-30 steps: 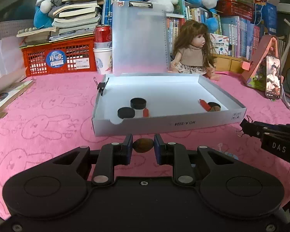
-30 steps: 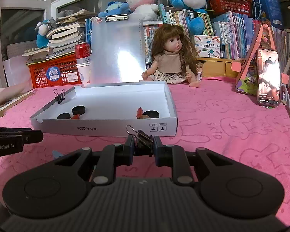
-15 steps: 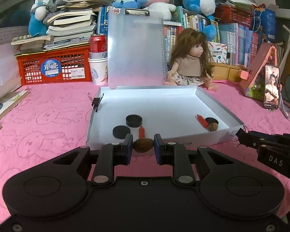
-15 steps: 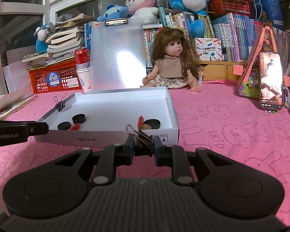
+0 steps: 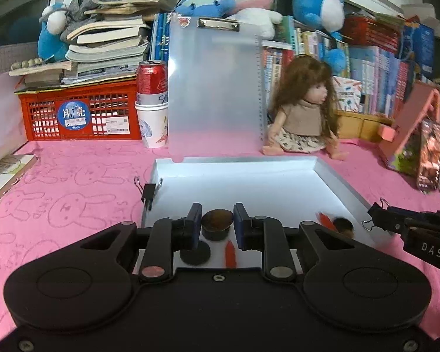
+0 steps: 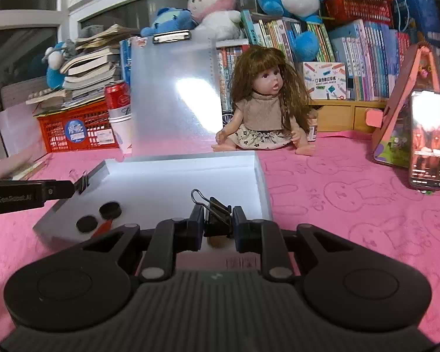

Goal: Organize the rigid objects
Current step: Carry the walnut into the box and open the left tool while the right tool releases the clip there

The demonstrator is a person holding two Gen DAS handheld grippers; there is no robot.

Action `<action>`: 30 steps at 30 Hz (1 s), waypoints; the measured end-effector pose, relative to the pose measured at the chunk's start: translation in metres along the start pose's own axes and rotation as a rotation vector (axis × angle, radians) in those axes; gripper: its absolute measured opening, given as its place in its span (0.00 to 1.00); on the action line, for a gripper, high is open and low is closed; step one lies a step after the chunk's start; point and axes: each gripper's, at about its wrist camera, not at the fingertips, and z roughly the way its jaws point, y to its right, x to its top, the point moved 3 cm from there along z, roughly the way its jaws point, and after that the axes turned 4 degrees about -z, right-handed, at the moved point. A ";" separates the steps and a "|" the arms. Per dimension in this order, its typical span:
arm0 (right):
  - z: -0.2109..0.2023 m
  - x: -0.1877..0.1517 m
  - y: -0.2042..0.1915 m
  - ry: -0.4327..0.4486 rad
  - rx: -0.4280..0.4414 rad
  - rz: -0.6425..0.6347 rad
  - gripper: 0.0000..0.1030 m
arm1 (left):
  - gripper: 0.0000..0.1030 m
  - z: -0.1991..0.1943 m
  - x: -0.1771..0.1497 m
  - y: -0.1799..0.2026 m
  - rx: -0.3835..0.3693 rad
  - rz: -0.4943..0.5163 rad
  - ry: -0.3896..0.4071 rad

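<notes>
Over the white tray [image 5: 341,189], left gripper [image 5: 214,224] clamps a brown disc [image 5: 217,219], right gripper [image 6: 218,223] a binder clip [image 6: 217,215].

The white tray [image 5: 341,186] is bare across its middle and toward 12 o'clock. Two black discs [image 6: 110,209] and a red piece [image 6: 102,227] crowd its 7 o'clock corner. A binder clip [image 5: 148,191] sits on its 9 o'clock rim. Beyond, clipboard [image 5: 214,88] and doll [image 5: 303,111] wall off 12 o'clock; pink worktop [image 6: 352,199] lies open at 3 o'clock.

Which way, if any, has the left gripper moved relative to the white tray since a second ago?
Yes. The left gripper, shut on a brown disc, has advanced over the white tray's near wall.
</notes>
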 end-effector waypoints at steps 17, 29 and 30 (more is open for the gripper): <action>0.093 0.033 0.029 -0.148 0.003 0.101 0.24 | 0.21 0.090 0.016 -0.004 0.076 -0.006 -0.117; 0.116 0.026 0.022 -0.177 -0.022 0.073 0.24 | 0.21 0.114 0.009 -0.005 0.124 0.003 -0.129; 0.117 0.025 0.021 -0.176 -0.023 0.070 0.24 | 0.21 0.115 0.008 -0.005 0.125 0.003 -0.131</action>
